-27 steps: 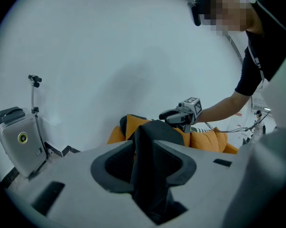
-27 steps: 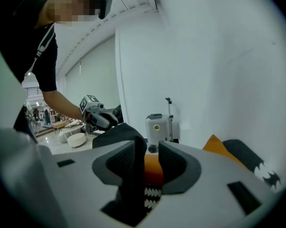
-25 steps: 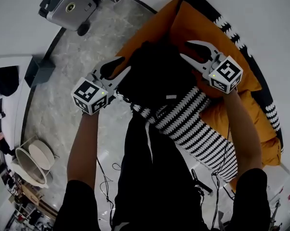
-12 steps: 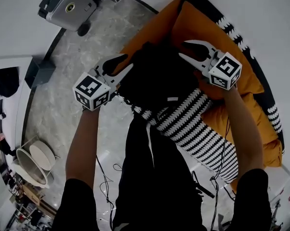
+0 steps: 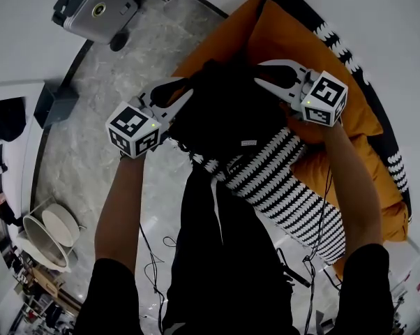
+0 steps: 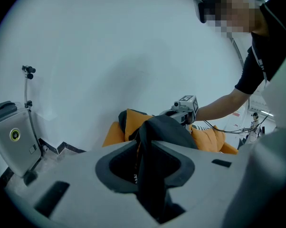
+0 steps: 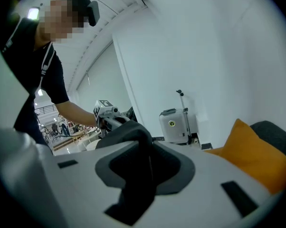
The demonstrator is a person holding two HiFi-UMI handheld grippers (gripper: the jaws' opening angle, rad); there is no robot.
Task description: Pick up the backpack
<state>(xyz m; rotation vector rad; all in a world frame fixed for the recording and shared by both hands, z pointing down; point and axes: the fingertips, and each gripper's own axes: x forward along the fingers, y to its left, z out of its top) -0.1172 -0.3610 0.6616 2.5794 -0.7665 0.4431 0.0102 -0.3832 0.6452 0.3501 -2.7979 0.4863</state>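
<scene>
- Left tool [image 5: 176, 95]: jaws have just been closing. The open gap seen a second ago has narrowed, and a fold of the black fabric backpack [image 5: 227, 114] is now pinched between them. Its marker cube has crept up and slightly right in the frame, nearer the backpack's left side.
- Right tool [image 5: 264, 73]: jaws have also just been closing. They were spread wide beside the backpack's upper right edge and are now clamped on a dark fold of it. This tool has turned a little, and its cube sits higher and further left in the frame than before.
</scene>
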